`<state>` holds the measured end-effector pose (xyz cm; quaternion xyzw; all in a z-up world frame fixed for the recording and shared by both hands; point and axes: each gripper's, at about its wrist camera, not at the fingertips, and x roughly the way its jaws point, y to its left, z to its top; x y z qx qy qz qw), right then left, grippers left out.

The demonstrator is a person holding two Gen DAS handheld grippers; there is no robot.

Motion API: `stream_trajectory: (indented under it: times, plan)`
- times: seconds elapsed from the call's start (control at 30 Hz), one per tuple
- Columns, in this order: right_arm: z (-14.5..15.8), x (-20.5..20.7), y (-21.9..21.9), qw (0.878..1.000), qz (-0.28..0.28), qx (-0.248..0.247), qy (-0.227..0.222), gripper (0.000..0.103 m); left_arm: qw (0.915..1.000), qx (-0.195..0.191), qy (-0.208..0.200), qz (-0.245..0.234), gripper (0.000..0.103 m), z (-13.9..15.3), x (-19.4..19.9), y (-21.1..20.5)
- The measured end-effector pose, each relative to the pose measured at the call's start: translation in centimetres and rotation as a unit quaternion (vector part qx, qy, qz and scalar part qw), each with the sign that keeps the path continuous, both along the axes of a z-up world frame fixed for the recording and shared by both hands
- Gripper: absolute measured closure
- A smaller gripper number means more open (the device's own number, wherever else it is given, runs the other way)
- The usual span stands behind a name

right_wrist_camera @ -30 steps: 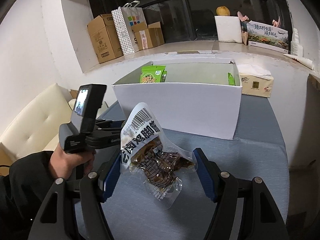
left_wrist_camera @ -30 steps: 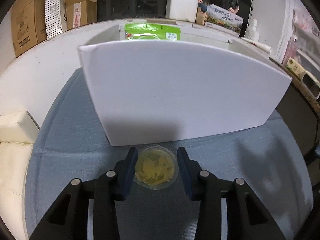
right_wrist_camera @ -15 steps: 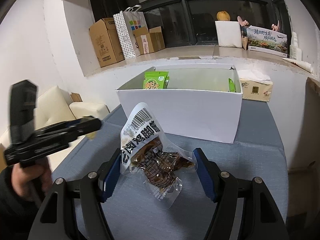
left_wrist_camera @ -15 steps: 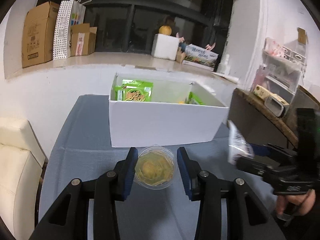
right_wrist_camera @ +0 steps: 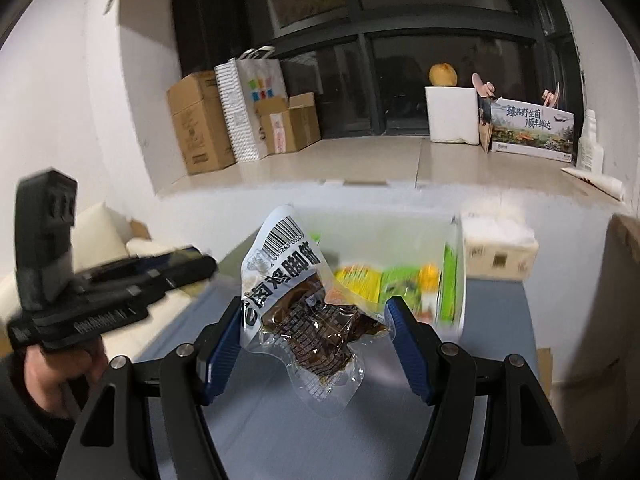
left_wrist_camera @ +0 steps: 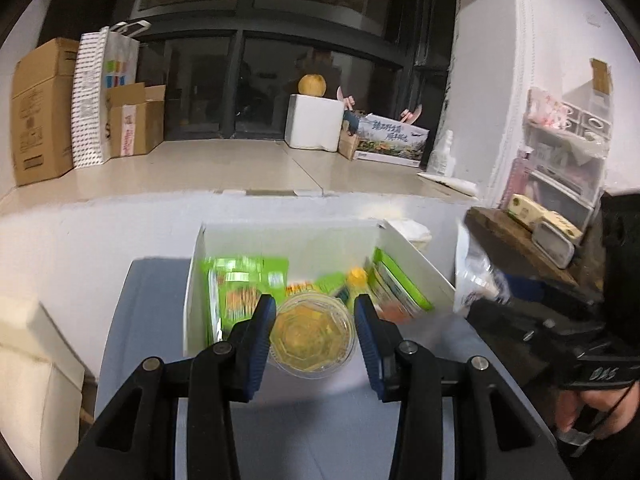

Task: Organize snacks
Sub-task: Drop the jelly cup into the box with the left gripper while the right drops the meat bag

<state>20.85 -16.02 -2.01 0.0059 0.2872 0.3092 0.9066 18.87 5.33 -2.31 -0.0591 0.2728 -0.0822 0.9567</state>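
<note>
On the blue-grey table, pushed up against a white wall below a window ledge, I see the white box standing open-topped. Its inside is blurred in both wrist views, but I can make out green snack packets on the left, another green packet leaning on the right wall, and something small and orange-yellow between them. Just past the box's right side sits a tissue pack. Along the ledge behind: cardboard cartons, a paper bag, a white foam box with a round fruit on top.

My left gripper is up over the near edge of the box, its blue pads pressed on either side of a clear jelly cup with yellow contents; jaws partly closed, cup held clear of the table.

My right gripper stands wider, clamped on a vacuum-sealed pouch of dark braised meat. The pouch's barcode end sticks up, the clear bottom edge hangs below the pads. It is in the air, in front of the box's left half.

Each view catches the other gripper and the hand on it, motion-blurred.
</note>
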Motion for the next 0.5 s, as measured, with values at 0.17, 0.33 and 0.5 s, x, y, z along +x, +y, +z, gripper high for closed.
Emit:
stream_trajectory:
  times: [0.17, 0.33, 0.5]
  plan:
    - [0.1, 6.9, 1.0, 0.999, -0.022, 0.002, 0.030, 0.029, 0.9992, 0.016, 0.036, 0.009, 0.057, -1.5, 6.2, -0.1]
    - [-1.4, 9.8, 0.3, 0.996, -0.052, 0.013, 0.073, 0.009, 0.9970, 0.022, 0.065, 0.036, 0.000, -3.4, 8.3, 0.4]
    - [-2.5, 9.8, -1.4, 0.992, -0.080, 0.028, 0.089, 0.000, 0.9969, 0.031, 0.062, 0.037, 0.000, -4.1, 7.3, 0.7]
